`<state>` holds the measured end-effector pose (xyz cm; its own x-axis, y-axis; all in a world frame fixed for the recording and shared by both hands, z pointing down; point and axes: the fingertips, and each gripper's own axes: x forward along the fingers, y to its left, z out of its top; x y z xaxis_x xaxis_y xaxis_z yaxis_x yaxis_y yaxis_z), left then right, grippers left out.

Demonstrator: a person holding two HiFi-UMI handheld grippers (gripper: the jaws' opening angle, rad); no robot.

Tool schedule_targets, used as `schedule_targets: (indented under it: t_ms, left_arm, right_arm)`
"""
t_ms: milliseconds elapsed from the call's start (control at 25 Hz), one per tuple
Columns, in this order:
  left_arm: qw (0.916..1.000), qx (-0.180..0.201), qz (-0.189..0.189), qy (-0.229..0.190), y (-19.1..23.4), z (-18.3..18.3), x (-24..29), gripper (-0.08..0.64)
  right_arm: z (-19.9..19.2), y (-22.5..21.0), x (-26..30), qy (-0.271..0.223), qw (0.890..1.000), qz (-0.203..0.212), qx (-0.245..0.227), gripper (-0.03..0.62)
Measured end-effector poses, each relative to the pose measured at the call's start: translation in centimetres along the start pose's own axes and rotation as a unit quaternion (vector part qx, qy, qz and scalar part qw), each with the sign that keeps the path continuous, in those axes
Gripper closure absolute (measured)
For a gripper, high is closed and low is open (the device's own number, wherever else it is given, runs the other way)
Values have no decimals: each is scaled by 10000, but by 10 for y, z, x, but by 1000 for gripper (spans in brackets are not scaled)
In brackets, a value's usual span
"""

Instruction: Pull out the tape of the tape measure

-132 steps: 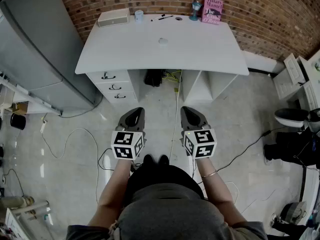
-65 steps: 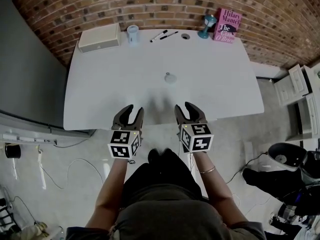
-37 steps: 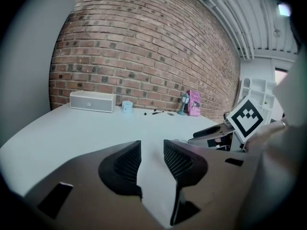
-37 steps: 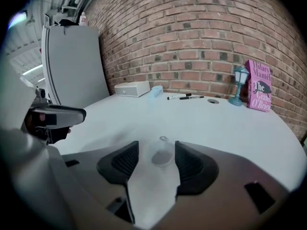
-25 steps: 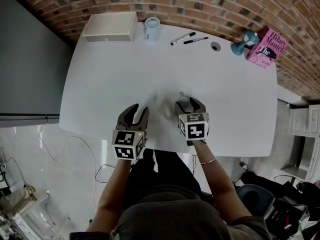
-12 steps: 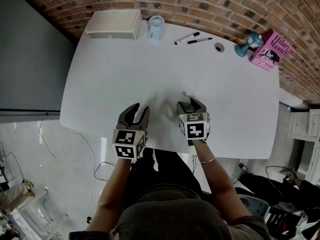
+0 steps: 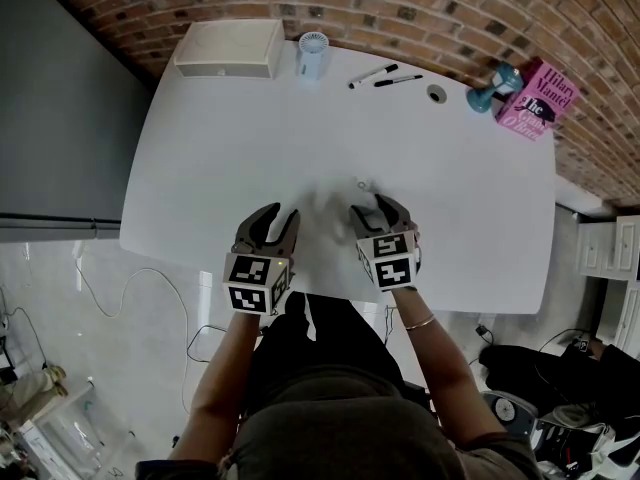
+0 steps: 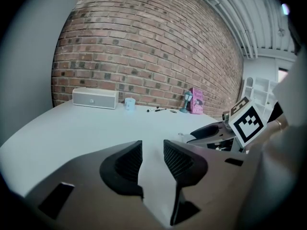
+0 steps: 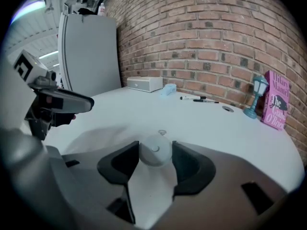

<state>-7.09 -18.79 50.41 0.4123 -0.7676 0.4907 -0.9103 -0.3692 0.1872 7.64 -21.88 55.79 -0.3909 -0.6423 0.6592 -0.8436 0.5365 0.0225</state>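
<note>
Round white tape measure (image 9: pixel 154 152) lies on the desk (image 7: pixel 250 138) between the right gripper's (image 9: pixel 156 149) jaws, which have just been closing onto its sides. Left gripper (image 8: pixel 152 153) gapes, empty.

item: tape measure (image 9: pixel 154 151) | look: small round case, white to pale grey, smooth top with a little round button (image 9: pixel 155 148) at its centre | pose: lies flat, button side up | state: tape not drawn out; small ring (image 9: pixel 162 132) just beyond its far edge | place: white tabletop (image 9: pixel 216 128), front-middle part
</note>
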Motion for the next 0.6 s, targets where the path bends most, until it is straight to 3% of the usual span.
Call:
schedule_targets:
  t_ms: [280,600]
  left_arm:
    - [9994,12,-202,-275,-6,14,-6,417]
    - [9977,73,-495,-458,-16,24,-18,417]
  right_arm:
    - [23,33,-26,-587,9963,259,-567,371]
    - [28,67,-48,-920,9919,363,-796,371]
